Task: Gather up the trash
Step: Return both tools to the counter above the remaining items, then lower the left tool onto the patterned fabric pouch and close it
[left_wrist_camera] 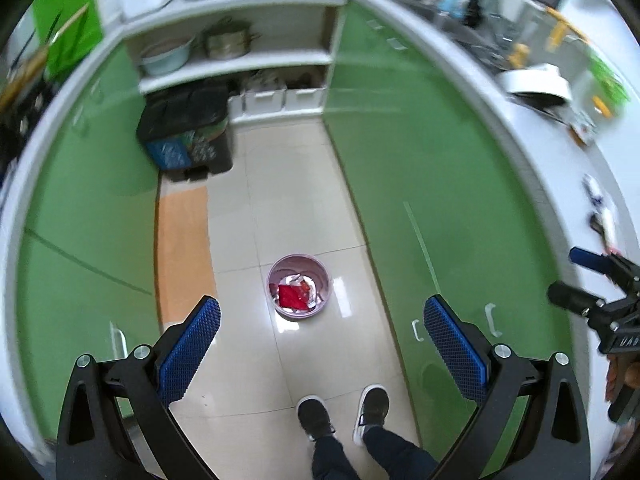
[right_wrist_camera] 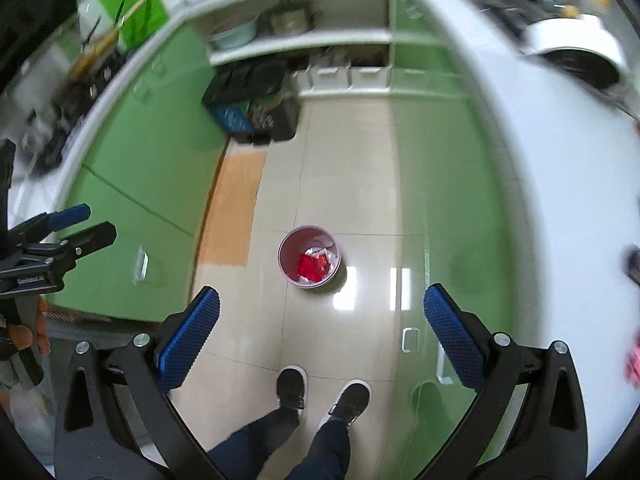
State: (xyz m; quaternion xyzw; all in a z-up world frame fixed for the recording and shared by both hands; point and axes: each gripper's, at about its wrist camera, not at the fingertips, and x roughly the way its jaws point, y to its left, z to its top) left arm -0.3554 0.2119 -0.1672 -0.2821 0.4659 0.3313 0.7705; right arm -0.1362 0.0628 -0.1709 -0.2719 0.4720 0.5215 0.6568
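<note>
Trash (left_wrist_camera: 295, 295) in bin (left_wrist_camera: 298, 268) on floor (left_wrist_camera: 280, 200)

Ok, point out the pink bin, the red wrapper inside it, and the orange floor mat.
pink bin (left_wrist_camera: 276, 269), left wrist view, on its rim
red wrapper (left_wrist_camera: 291, 296), left wrist view, its middle
orange floor mat (right_wrist_camera: 234, 208), right wrist view, its middle

White lettering was noted on the black body of the left tool (right_wrist_camera: 30, 280) in the right wrist view; it seemed to begin "Gen", the rest too small to be read. On the right tool (left_wrist_camera: 624, 340), in the left wrist view, "DA" was made out, the remainder cut off. Prints on the black bins (left_wrist_camera: 188, 148) were blurred and unreadable.
</note>
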